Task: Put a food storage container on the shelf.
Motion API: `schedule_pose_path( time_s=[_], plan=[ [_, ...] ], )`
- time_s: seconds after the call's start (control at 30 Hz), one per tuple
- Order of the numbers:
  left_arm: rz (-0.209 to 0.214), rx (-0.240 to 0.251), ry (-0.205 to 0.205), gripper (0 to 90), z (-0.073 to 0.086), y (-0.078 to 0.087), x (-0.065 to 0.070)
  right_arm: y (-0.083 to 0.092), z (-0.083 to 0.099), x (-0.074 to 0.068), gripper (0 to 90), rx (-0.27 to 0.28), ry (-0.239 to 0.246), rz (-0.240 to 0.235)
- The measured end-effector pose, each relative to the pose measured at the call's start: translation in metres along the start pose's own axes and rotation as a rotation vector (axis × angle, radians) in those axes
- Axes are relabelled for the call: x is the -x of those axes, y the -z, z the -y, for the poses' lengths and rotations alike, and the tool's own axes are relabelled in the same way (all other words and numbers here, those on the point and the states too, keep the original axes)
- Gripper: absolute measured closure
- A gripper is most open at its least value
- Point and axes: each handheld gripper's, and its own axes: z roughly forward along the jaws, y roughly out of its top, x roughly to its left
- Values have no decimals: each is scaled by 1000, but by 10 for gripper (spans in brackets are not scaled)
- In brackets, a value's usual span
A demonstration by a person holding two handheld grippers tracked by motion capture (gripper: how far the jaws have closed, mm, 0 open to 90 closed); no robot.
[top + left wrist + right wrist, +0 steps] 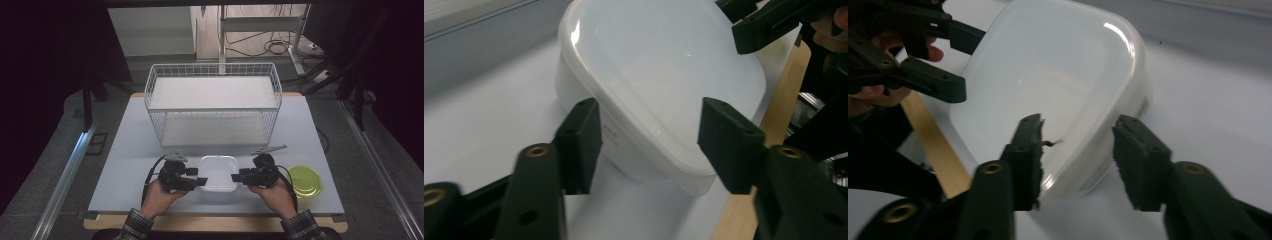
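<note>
Near the worktop's front edge sits the white container (pixel 218 172) — left hand-held gripper (pixel 201 181) and right hand-held gripper (pixel 235 177) bracket its sides, jaws apart. Likely next: clamp its rim evenly — then lift.

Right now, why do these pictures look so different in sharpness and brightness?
High view: dim, with dark surroundings, but the white container and wire basket are sharp. Left gripper view: the jaws are close and soft, with glare on the container rim. Right gripper view: motion blur and a bright streak on the container.
</note>
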Motion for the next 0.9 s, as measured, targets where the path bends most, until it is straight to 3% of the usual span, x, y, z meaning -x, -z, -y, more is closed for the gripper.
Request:
schedule_pose_path(
  time_s=[0.17, 0.27, 0.33, 0.5, 0.67, 0.9],
  plan=[
    [-38, -9, 42, 551, -1, 4, 6, 4, 2, 1, 645, -4, -61, -27],
    [-88, 32, 60, 627, -1, 10, 9, 8, 2, -1, 713, 18, -72, -20],
    [-110, 58, 75, 720, -1, 13, 8, 10, 1, -3, 786, 37, -58, -11],
    [-109, 88, 114, 776, 3, 13, 5, 8, 1, -9, 789, 60, 9, 44],
    [-136, 98, 109, 780, 4, 11, 7, 7, 1, -12, 787, 82, 48, 76],
    [-131, 117, 105, 779, 2, 14, 11, 15, -1, -20, 787, 138, 92, 106]
  ],
)
